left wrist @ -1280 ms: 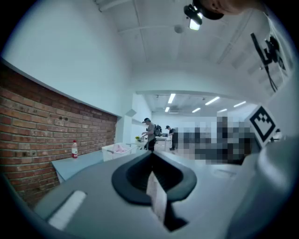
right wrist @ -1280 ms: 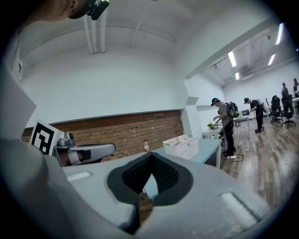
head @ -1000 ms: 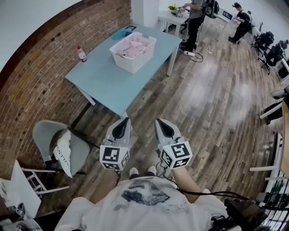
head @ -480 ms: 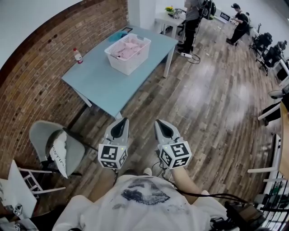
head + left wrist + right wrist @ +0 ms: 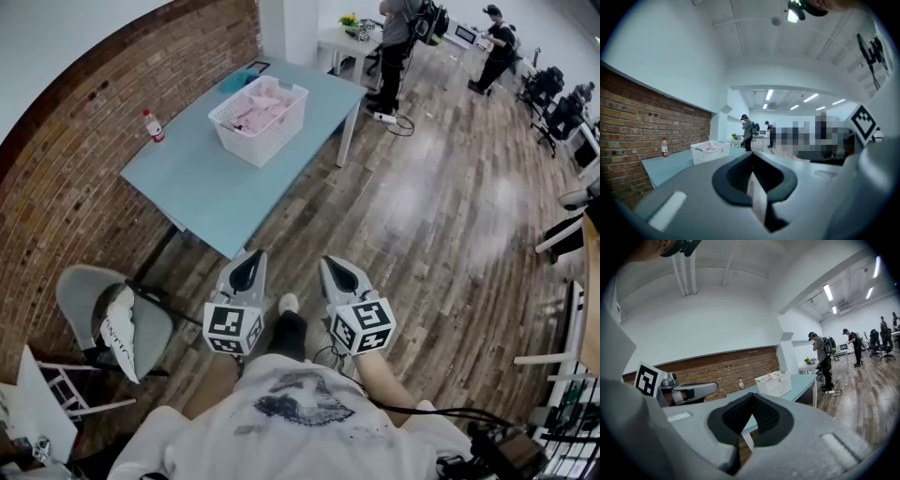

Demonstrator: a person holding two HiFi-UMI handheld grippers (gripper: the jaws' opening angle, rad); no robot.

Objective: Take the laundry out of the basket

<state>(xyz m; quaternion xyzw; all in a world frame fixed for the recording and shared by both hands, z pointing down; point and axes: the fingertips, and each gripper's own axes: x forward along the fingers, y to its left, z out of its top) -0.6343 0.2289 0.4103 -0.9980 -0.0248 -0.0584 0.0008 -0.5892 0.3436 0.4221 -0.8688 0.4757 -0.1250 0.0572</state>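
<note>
step in hand: approach, nothing grasped yet. the left gripper [image 5: 249,264] and right gripper [image 5: 335,268] sit side by side low in the head view, just in front of my torso, both pointing roughly level toward the table [image 5: 208,183]. each gripper view shows its jaws pressed together with nothing between the pads, so both tools are clenched and empty. the basket [image 5: 246,141], white and latticed, stands on the far half of the blue table near the brick wall, well apart from both grippers, with open wooden floor between. the laundry [image 5: 259,103] is pink cloth lying inside it, at or below the rim; none is out on the tabletop, so i judge the task not begun. a bottle [image 5: 150,125] stands alone at the table's wall-side edge, apart from the basket. a chair [image 5: 92,305] with a white item on it sits to my left, off the direct line. next move, as i judge it: come up to the near table edge, spread one gripper's jaws, reach over the basket rim from above, and pinch a fold of the pink cloth. cloth is limp, so i expect it to drag over the rim while lifting.
</note>
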